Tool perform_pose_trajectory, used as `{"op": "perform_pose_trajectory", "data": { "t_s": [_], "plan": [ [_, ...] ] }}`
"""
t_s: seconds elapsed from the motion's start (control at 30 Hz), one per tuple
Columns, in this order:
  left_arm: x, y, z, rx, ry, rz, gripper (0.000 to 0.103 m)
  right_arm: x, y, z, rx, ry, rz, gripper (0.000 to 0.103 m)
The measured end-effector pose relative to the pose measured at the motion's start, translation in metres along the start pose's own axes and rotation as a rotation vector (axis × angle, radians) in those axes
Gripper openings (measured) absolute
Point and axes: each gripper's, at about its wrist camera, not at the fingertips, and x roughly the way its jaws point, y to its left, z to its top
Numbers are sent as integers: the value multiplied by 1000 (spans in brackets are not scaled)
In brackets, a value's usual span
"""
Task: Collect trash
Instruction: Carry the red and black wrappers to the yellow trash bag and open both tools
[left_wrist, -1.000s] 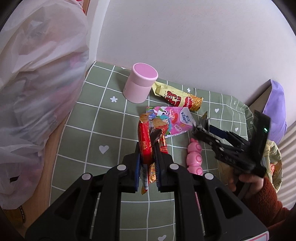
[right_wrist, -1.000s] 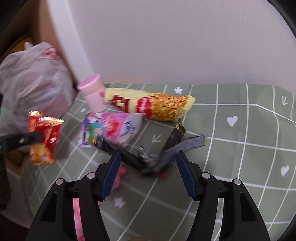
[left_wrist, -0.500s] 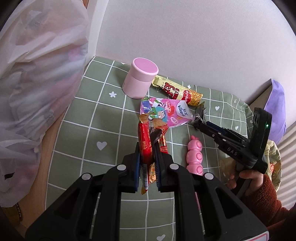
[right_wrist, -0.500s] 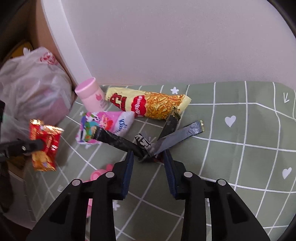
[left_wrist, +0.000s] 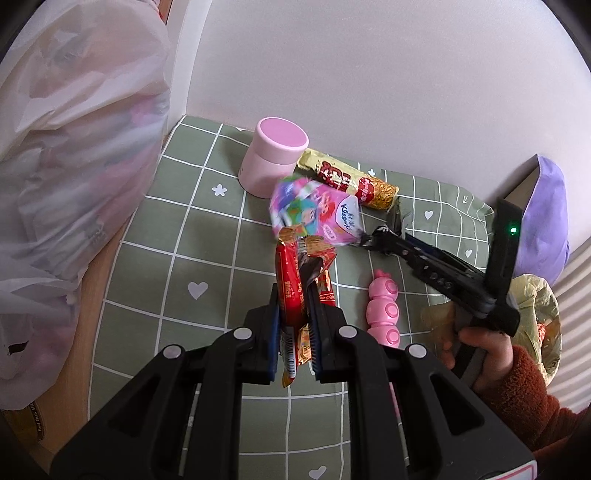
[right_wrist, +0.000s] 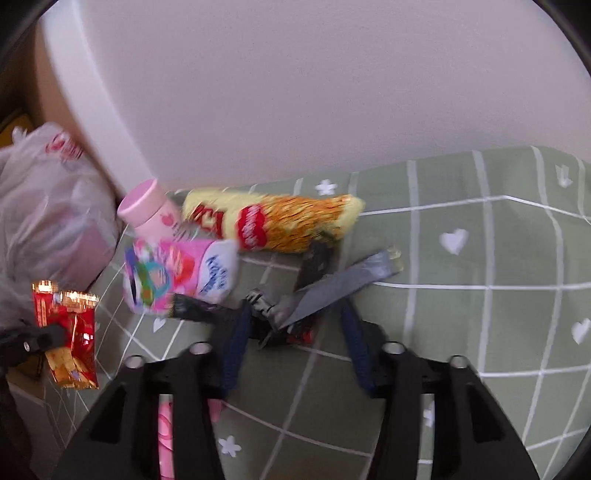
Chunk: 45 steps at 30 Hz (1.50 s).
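Note:
My left gripper (left_wrist: 291, 295) is shut on a bunch of red and gold snack wrappers (left_wrist: 290, 273), held above the green checked cloth (left_wrist: 184, 258); the same wrappers (right_wrist: 66, 325) show at the left of the right wrist view. My right gripper (right_wrist: 295, 310) is shut on a bundle of dark and grey wrapper strips (right_wrist: 317, 291). One dark strip reaches under the pink tissue packet (right_wrist: 177, 273), which is tipped up and blurred. In the left wrist view the right gripper (left_wrist: 380, 238) touches that pink packet (left_wrist: 314, 214). A yellow noodle packet (left_wrist: 347, 179) lies behind.
A pink cup (left_wrist: 275, 158) stands upside down by the wall. A pink toy (left_wrist: 384, 306) lies on the cloth. A large white plastic bag (left_wrist: 66, 166) hangs at the left beyond the table edge. A yellowish bag (left_wrist: 535, 314) and a purple cushion (left_wrist: 550, 218) are at the right.
My right gripper went from wide open to shut on the dark wrapper strips and pulled them up. The pink packet has tipped up and shifted. The left gripper has kept still.

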Motion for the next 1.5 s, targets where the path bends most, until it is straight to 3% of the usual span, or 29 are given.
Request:
{"op": "perform_pose_trajectory", "data": {
  "t_s": [0.13, 0.3, 0.5, 0.8, 0.97, 1.13, 1.33, 1.5],
  "plan": [
    [-1, -2, 0, 4, -2, -3, 12, -9, 10, -2, -55, 3, 2, 22],
    [-5, -8, 3, 11, -17, -21, 12, -38, 4, -1, -27, -41, 13, 21],
    [-6, -27, 15, 45, -46, -50, 12, -89, -11, 1, -18, -120, -43, 21],
    [-25, -111, 26, 257, -148, -134, 12, -184, -37, -13, -7, -260, -149, 21],
    [-37, -163, 32, 344, -187, -253, 12, -242, -44, -25, -19, -346, -245, 21],
    [-46, -228, 37, 437, -217, -409, 12, -311, -62, -44, -12, -431, -410, 21],
    [-45, -302, 21, 539, -191, -565, 12, -383, -94, -74, 74, -500, -583, 21],
    [-36, -357, -6, 627, -143, -664, 12, -415, -111, -101, 128, -483, -676, 21]
  ]
}}
